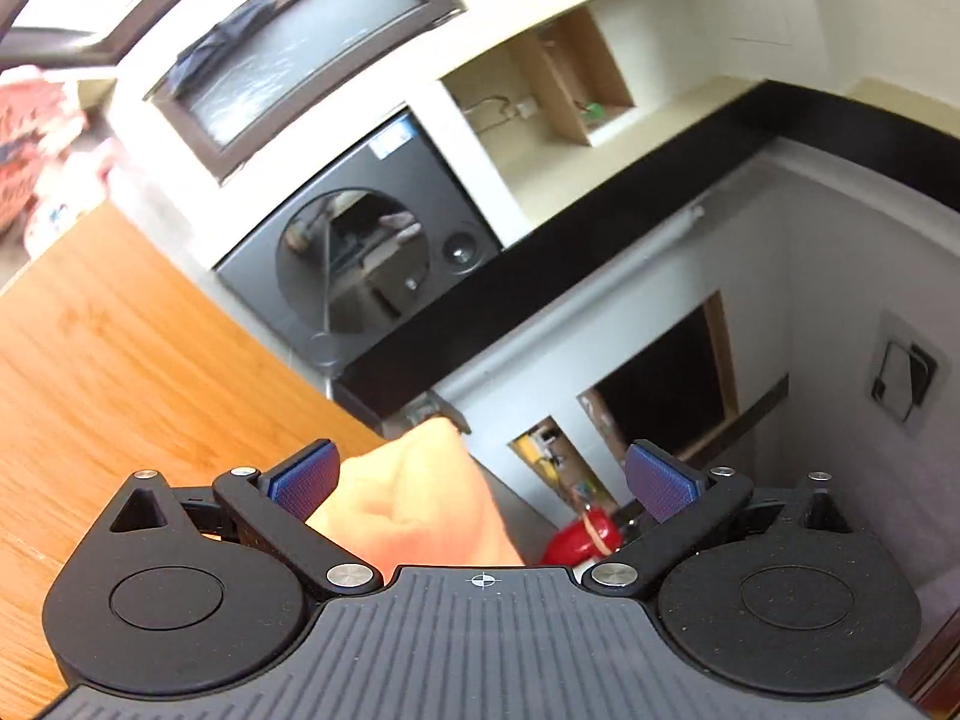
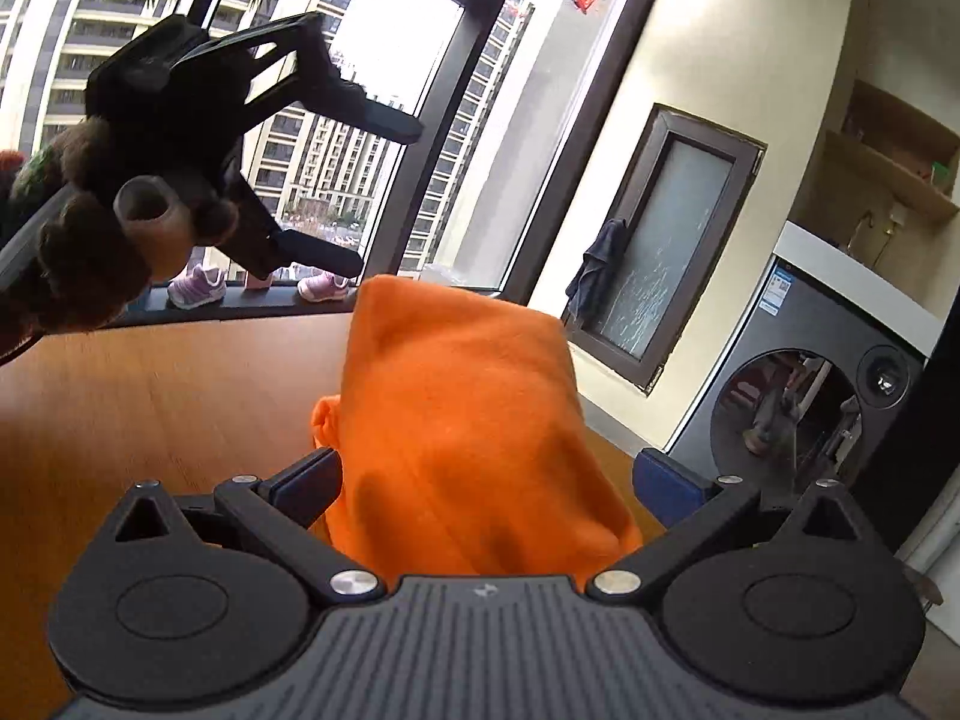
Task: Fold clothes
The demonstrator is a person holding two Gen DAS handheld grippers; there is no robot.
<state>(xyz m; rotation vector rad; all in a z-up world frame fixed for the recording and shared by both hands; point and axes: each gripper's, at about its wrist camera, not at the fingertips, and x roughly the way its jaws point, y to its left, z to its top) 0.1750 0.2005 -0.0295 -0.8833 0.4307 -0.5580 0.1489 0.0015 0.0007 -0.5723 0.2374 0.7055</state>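
1. Here, the right hand-held gripper (image 2: 486,480) has its fingers spread wide apart. The orange cloth (image 2: 474,420) is bunched in a mound between them, on the wooden surface (image 2: 150,396). Whether the pads touch the cloth, cannot tell.
2. The left hand-held gripper (image 1: 480,480) is also spread wide, blue pads (image 1: 303,480) well apart. A pale, washed-out fold of cloth (image 1: 420,504) sits between them, close against the left pad.
3. In the right wrist view, the left hand-held gripper (image 2: 384,192) hangs above the surface, up and left of the cloth, apart from it, held in a hand (image 2: 90,240).
4. The cloth lies near the surface's edge on the side toward the washing machine (image 2: 810,396).
5. Behind the cloth, a window sill carries two small pink shoes (image 2: 198,288).
6. Beyond the cloth, right of the window: a frosted door (image 2: 666,252) with a dark rag (image 2: 594,276) hung on its frame.
7. In the left wrist view the surface (image 1: 120,372) fills the left side, and the washing machine (image 1: 360,258) stands past its edge.
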